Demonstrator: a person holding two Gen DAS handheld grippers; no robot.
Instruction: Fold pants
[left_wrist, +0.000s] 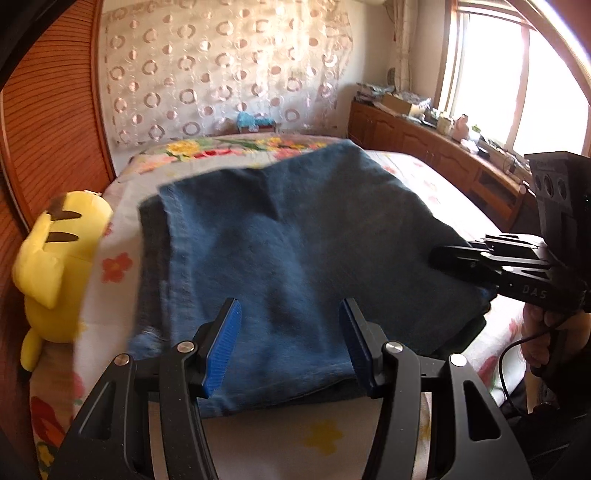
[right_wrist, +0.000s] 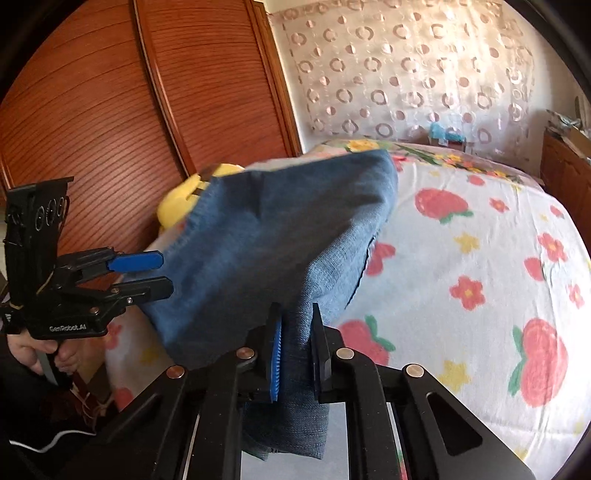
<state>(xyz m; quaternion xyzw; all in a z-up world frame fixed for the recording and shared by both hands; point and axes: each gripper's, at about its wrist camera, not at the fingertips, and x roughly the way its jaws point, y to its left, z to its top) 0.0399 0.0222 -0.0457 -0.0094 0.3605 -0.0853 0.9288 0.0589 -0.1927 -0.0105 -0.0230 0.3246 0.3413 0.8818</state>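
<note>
The blue denim pants (left_wrist: 288, 243) lie folded in layers on the floral bed sheet (left_wrist: 325, 439). My left gripper (left_wrist: 290, 349) is open, its blue pads on either side of the near edge of the pants, not clamping them. My right gripper (right_wrist: 297, 354) is shut on a bunched edge of the pants (right_wrist: 273, 240) and lifts that side off the bed. In the left wrist view the right gripper (left_wrist: 448, 258) reaches in from the right, on the pants' right edge. In the right wrist view the left gripper (right_wrist: 157, 275) is at the left, jaws apart.
A yellow plush toy (left_wrist: 55, 258) lies at the bed's left edge against the wooden wardrobe (right_wrist: 92, 110). A low wooden cabinet (left_wrist: 424, 147) with clutter runs under the window on the right. A patterned curtain (left_wrist: 221, 66) hangs behind the bed.
</note>
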